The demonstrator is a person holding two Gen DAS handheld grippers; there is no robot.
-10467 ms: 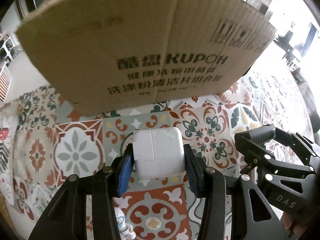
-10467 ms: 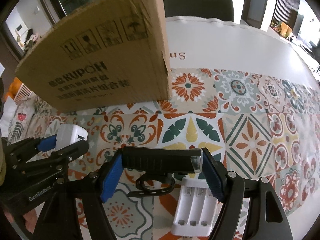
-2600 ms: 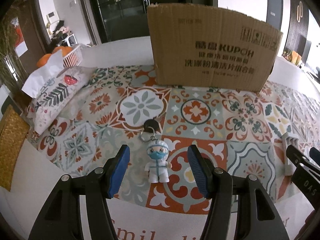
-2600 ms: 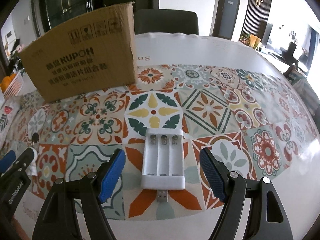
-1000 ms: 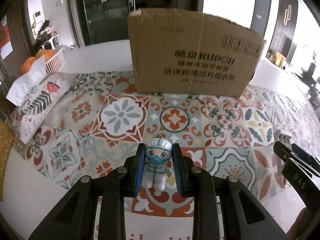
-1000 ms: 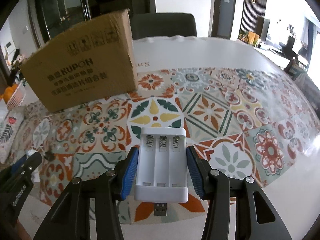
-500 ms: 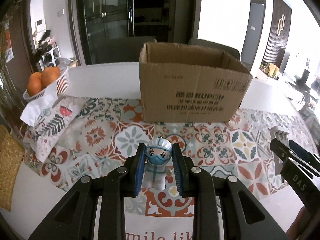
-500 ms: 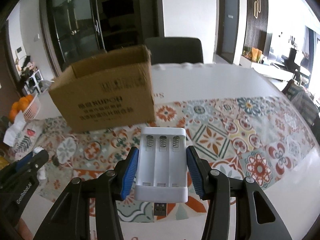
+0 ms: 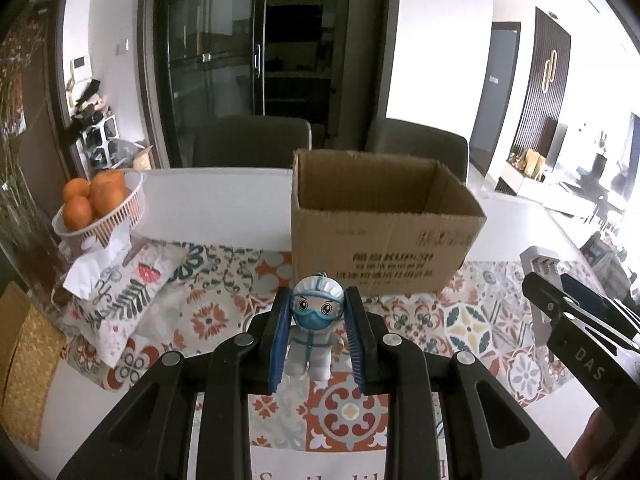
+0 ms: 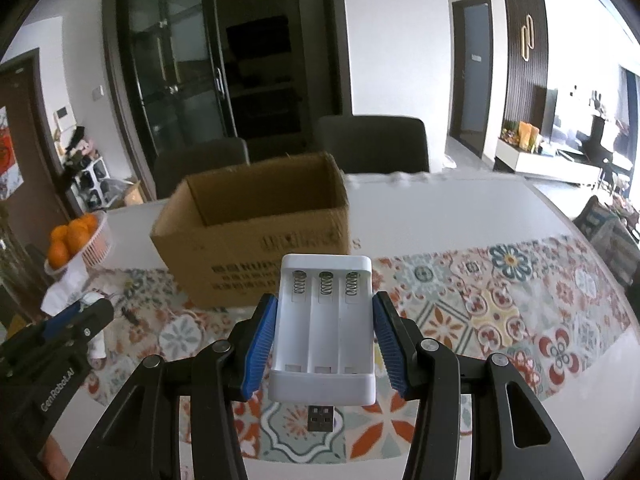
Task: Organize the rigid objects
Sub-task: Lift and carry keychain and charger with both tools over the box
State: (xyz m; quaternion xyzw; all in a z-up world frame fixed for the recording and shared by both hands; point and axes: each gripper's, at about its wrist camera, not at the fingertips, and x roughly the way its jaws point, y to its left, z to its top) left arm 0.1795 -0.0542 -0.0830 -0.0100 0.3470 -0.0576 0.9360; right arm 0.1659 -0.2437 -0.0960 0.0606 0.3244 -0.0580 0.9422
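Open-topped cardboard box (image 9: 384, 240) ahead, clear air above its rim.

Left gripper (image 9: 318, 338): black frame, ribbed blue pads, silver screws, "GenRobot.AI" marking on side. Right gripper (image 10: 324, 350): same black/blue build w/ silver screws, "DAS" marking.

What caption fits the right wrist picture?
Right gripper holds a white battery charger above the patterned tablecloth, facing the open cardboard box.

White charger (image 10: 325, 320), brown box (image 9: 384, 236), orange-and-teal patterned tablecloth (image 9: 468, 320).
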